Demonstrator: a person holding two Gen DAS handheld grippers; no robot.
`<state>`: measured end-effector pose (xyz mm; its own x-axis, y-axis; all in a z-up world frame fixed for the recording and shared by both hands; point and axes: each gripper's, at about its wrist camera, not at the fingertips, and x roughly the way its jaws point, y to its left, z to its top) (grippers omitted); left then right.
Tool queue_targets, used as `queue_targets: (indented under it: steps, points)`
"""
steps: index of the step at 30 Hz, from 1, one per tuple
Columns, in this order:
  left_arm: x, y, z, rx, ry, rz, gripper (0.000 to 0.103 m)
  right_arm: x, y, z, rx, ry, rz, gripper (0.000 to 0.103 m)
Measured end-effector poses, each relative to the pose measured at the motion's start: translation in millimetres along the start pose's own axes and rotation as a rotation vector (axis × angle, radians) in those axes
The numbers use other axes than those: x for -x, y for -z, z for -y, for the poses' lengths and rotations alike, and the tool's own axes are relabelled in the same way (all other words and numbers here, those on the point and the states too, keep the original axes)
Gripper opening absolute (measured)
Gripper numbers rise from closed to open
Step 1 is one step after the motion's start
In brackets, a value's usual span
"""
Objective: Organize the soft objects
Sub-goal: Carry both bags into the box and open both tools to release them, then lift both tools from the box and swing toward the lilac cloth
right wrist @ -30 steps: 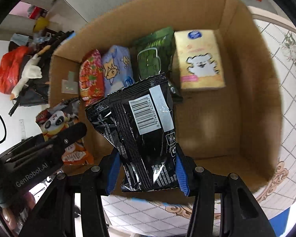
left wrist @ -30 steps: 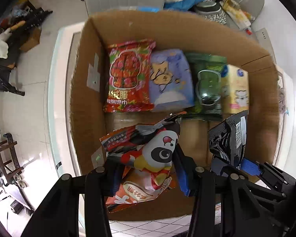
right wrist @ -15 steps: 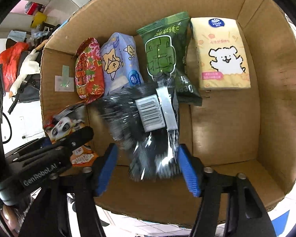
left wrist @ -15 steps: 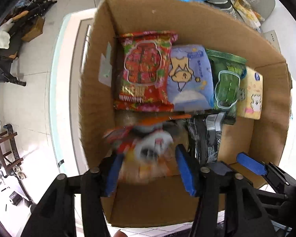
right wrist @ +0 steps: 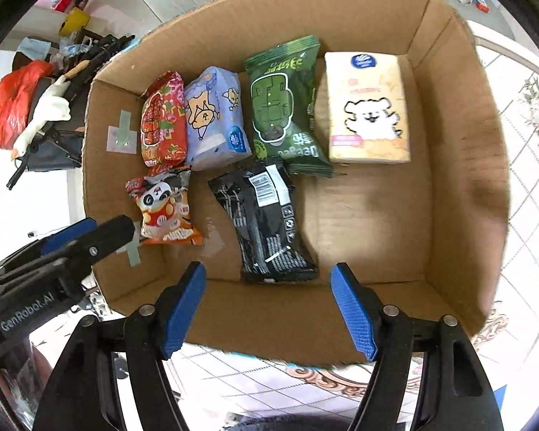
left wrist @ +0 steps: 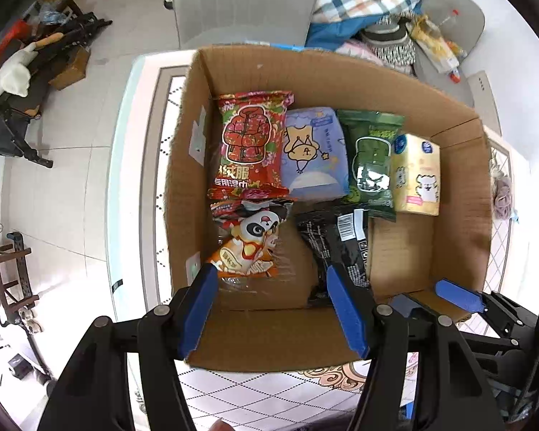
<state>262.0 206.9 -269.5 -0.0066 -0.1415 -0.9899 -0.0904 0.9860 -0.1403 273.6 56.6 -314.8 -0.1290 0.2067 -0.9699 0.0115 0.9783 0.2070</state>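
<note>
An open cardboard box (left wrist: 460,237) (right wrist: 456,194) holds soft packs. A panda snack bag (left wrist: 249,244) (right wrist: 163,208) lies at the box's near left. A black pack (left wrist: 336,244) (right wrist: 266,222) lies beside it. Behind them lie a red pack (left wrist: 249,151) (right wrist: 163,122), a lilac tissue pack (left wrist: 314,154) (right wrist: 213,118), a green pack (left wrist: 372,161) (right wrist: 285,107) and a yellow tissue pack (left wrist: 418,176) (right wrist: 368,107). My left gripper (left wrist: 271,280) is open and empty above the panda bag. My right gripper (right wrist: 267,276) is open and empty above the black pack.
The box stands on a white table with a tiled pattern (left wrist: 255,395). A pile of clothes and a grey chair (left wrist: 449,18) are behind it. A black stand and clutter (left wrist: 25,72) are on the floor to the left. The box's right floor (right wrist: 370,222) is bare cardboard.
Both grippers opened and let go: the panda bag and the black pack dropped onto the box floor. Both grippers drew back and up from the box.
</note>
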Motion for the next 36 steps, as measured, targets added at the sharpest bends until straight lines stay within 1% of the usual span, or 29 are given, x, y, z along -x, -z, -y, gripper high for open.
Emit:
queue_targets:
  steps: [5,6,7,8,9,11,12,14,15,23,26,30,33,34,36]
  points:
    - [17,26,7,0.032,0.033,0.064,0.061,22,18,9,0.049,0.081,0.053,0.075]
    - [18,30,8,0.038,0.035,0.073,0.068,28,23,13,0.057,0.091,0.064,0.075]
    - [21,36,9,0.045,0.034,0.085,0.077,33,28,14,0.072,0.108,0.077,0.075]
    - [26,41,11,0.049,0.032,0.101,0.092,38,33,16,0.08,0.115,0.087,0.075]
    - [30,46,13,0.047,0.023,0.118,0.096,43,38,17,0.087,0.121,0.1,0.075]
    - [37,55,18,0.042,-0.007,0.144,0.096,52,47,20,0.101,0.131,0.118,0.076]
    - [42,59,21,0.039,-0.014,0.156,0.097,56,52,20,0.108,0.132,0.131,0.078]
    - [51,68,25,0.034,-0.026,0.184,0.097,68,61,21,0.121,0.137,0.162,0.094]
    - [55,71,26,0.031,-0.028,0.195,0.097,74,67,22,0.131,0.143,0.178,0.098]
    - [91,99,42,0.031,-0.042,0.291,0.097,112,99,28,0.148,0.138,0.266,0.099]
    - [105,110,53,0.017,-0.067,0.331,0.097,126,110,29,0.151,0.129,0.301,0.099]
    - [121,118,69,-0.002,-0.071,0.362,0.097,146,122,36,0.16,0.101,0.335,0.099]
    - [131,117,89,-0.032,-0.08,0.385,0.097,156,125,48,0.142,0.055,0.334,0.099]
    - [133,116,98,-0.047,-0.084,0.393,0.097,161,125,57,0.127,0.033,0.334,0.099]
    - [136,111,121,-0.09,-0.103,0.405,0.097,168,124,73,0.099,0.02,0.342,0.099]
